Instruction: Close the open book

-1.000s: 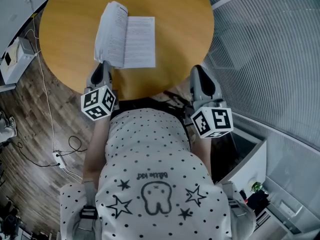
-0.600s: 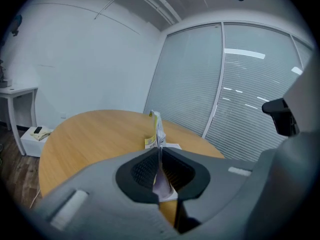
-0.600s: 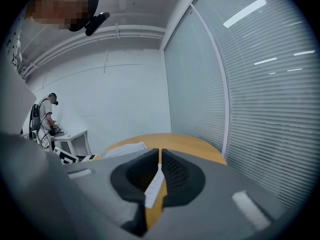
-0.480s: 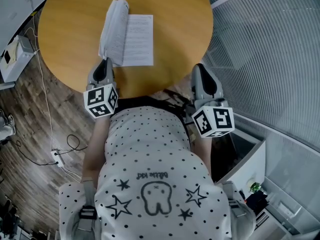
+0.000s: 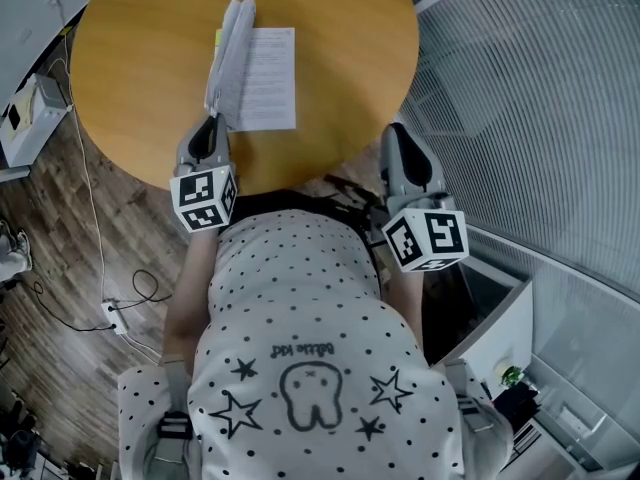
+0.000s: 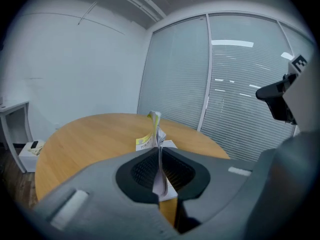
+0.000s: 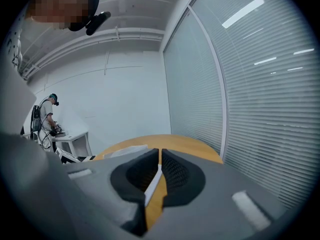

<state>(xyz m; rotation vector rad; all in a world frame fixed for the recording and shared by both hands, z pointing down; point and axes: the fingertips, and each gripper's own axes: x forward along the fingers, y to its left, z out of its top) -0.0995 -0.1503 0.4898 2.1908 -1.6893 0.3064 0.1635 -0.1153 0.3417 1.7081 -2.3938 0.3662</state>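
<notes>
An open book (image 5: 268, 78) lies on the round wooden table (image 5: 140, 48). Its right page lies flat. The left stack of pages (image 5: 228, 58) stands almost upright on edge. My left gripper (image 5: 212, 120) is shut on the near lower corner of that stack. In the left gripper view the thin sheets (image 6: 159, 159) run up between the closed pads, and the book's yellow-marked cover (image 6: 146, 141) shows beyond. My right gripper (image 5: 398, 133) hovers at the table's near right edge, away from the book. It is shut (image 7: 159, 171) with nothing in it.
A wall of blinds (image 5: 520, 118) curves round the table's right side. A white cabinet (image 5: 25, 108) and loose cables (image 5: 120, 298) are on the wood floor at the left. A person (image 7: 47, 116) stands at a white desk far off in the room.
The left stack of pages has swung from leaning left to nearly upright. My left gripper has rolled and shifted right with it. The right gripper has edged slightly along the table edge.
</notes>
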